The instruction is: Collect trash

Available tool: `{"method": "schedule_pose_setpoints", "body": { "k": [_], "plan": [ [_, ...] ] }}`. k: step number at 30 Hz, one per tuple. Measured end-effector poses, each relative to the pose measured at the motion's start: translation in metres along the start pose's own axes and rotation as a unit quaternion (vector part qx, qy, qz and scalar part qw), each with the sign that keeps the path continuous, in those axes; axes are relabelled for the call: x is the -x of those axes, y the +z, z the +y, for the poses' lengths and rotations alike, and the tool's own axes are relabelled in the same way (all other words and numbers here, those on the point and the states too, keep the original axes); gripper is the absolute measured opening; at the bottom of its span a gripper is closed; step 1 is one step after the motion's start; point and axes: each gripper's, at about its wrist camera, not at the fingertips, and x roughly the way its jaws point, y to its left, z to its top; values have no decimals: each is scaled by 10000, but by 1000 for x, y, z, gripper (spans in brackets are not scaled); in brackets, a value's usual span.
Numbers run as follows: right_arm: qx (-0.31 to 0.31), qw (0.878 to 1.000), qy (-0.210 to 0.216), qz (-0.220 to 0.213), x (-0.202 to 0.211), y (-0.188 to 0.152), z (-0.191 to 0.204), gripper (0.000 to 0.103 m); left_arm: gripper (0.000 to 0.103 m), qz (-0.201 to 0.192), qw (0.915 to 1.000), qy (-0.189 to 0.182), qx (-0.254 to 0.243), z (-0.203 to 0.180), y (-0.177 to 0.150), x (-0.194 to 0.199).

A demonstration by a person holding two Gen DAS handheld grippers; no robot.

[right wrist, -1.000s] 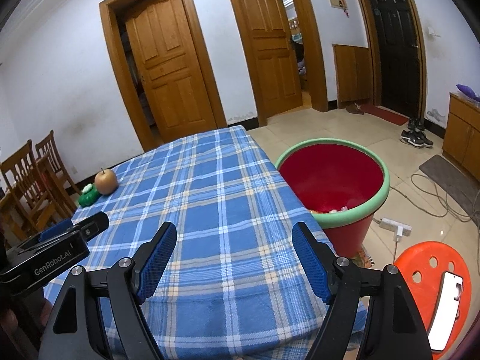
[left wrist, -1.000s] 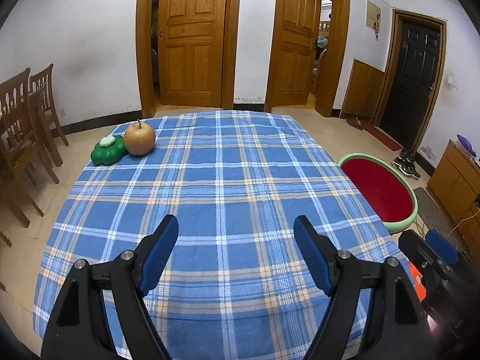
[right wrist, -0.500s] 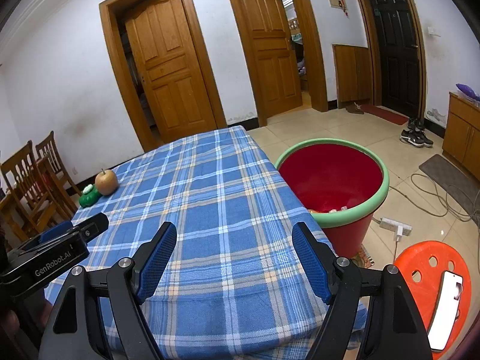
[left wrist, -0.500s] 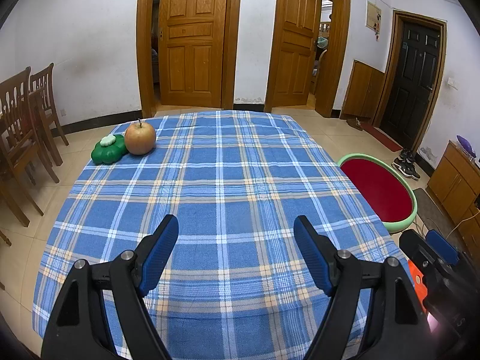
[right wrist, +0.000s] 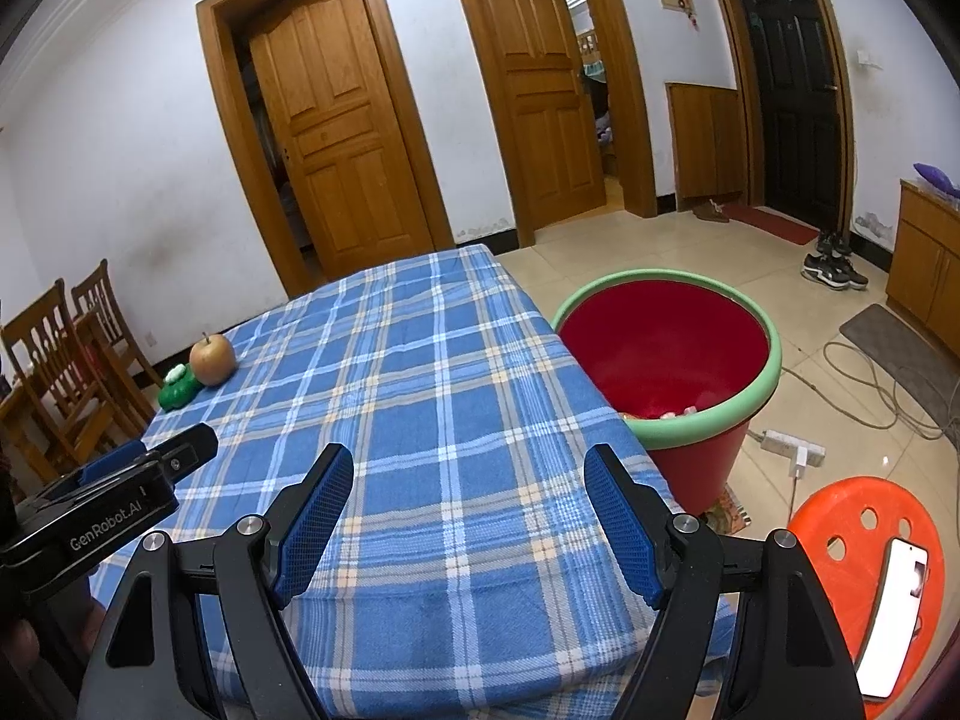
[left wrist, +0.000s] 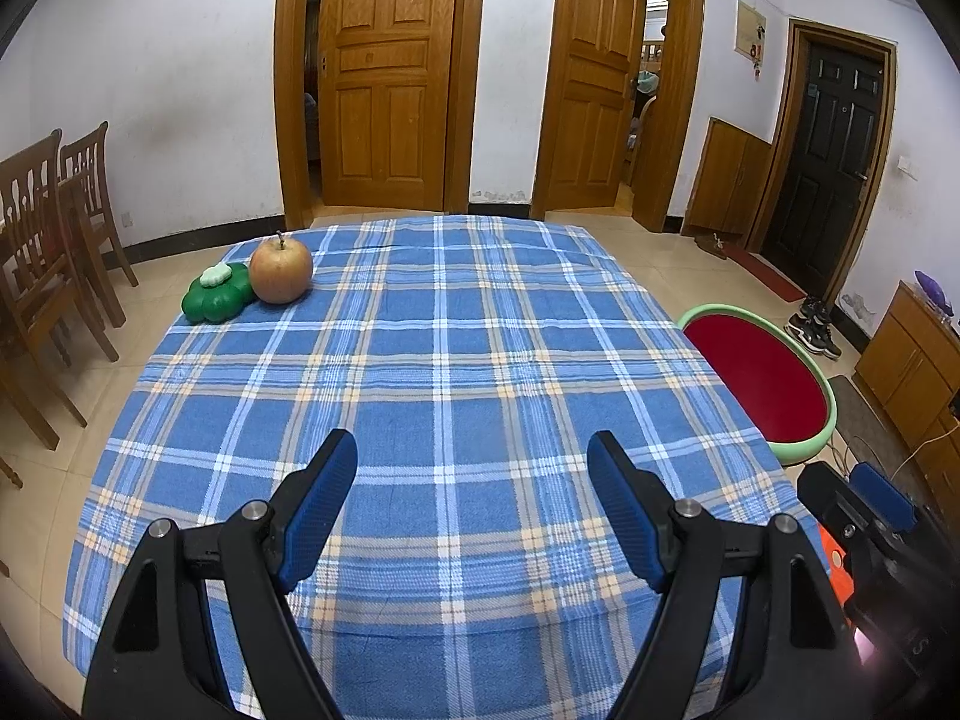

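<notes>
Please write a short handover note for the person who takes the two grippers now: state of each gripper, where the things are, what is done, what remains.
Left gripper: open, empty, over the near table edge.
Right gripper: open, empty, beside it.
Red bin: on the floor, right of the table; some scraps already lie inside.
Apple and green flower-shaped thing: far left corner, touching.
No loose trash shows on the cloth; collecting seems done. Whether those two must go, I cannot tell.
</notes>
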Motion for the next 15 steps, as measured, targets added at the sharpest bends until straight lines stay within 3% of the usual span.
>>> {"method": "schedule_pose_setpoints", "body": {
  "k": [15],
  "plan": [
    [2,10000,4,-5,0,-1,0,80,79,2,10000,-3,9,1,0,-1]
  ]
}}
